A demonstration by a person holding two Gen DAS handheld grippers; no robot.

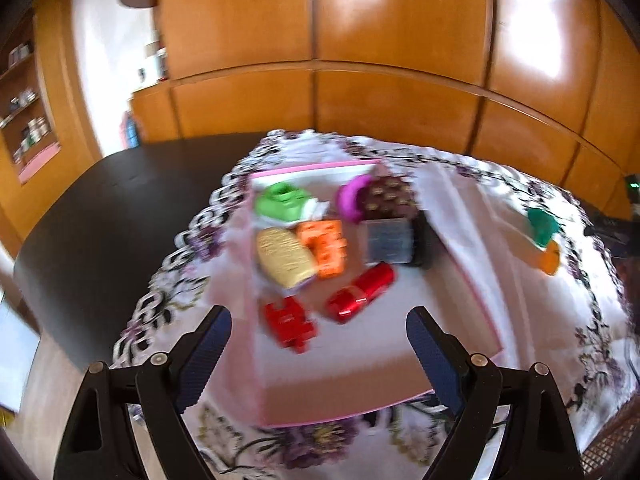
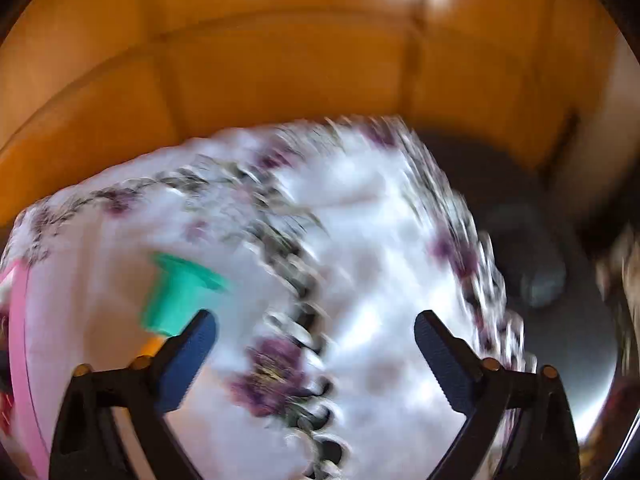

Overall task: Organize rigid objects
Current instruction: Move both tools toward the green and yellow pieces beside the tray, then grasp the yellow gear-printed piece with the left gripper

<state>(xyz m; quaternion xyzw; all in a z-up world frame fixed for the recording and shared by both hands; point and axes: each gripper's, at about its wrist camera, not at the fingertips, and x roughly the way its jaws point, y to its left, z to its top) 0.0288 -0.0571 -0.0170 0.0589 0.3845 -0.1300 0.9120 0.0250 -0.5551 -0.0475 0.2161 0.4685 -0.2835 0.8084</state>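
Glossy wooden cabinet doors; matt dark table; embroidered cloth tablecloth; shiny metallic red flashlight; ribbed gripper pads.

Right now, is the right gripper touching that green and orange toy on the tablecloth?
Cannot tell. In the right wrist view the right gripper's left fingertip overlaps the green and orange toy, but motion blur hides any contact or gap; the jaws stand wide open around nothing.

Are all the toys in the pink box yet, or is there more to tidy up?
Nearly all. The pink box already holds the red block, orange block, green block and others. Nothing is in hand: the left hand-held gripper and right hand-held gripper are both open. Left: the green-and-orange toy lies outside on the tablecloth.
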